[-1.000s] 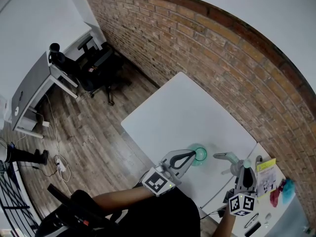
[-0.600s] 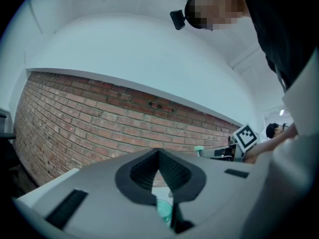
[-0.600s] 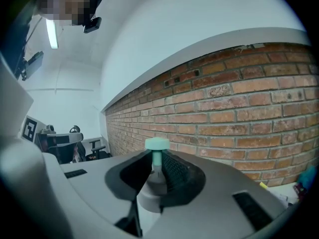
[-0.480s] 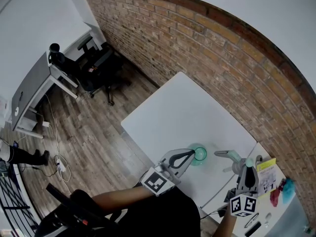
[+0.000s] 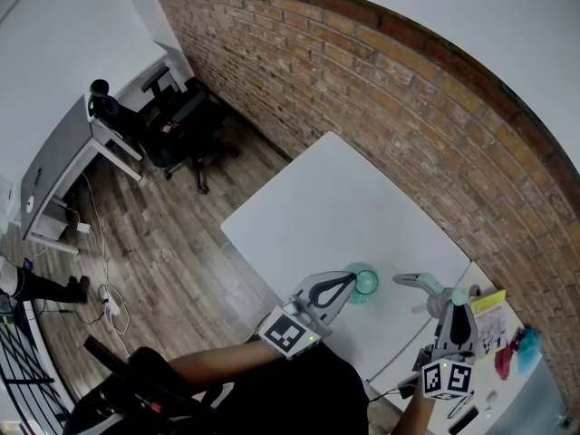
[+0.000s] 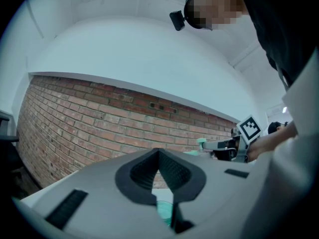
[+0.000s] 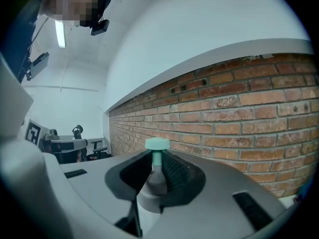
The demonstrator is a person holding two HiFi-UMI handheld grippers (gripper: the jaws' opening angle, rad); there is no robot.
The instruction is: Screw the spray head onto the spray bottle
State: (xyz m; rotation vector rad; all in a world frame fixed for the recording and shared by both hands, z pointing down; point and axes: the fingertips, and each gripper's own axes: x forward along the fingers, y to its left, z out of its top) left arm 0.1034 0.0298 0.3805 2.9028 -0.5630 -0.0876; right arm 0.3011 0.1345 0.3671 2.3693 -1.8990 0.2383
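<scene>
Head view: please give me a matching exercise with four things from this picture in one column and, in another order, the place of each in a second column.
Things
1. spray bottle
2. spray head
3. table
4. office chair

Places
A. on the wood floor, near the desk
B. beside the brick wall
C. in the tongs of the right gripper
D. standing on the table, at the tongs of the left gripper

Pairs: 1-D, 2-C, 3-B, 4-A
</scene>
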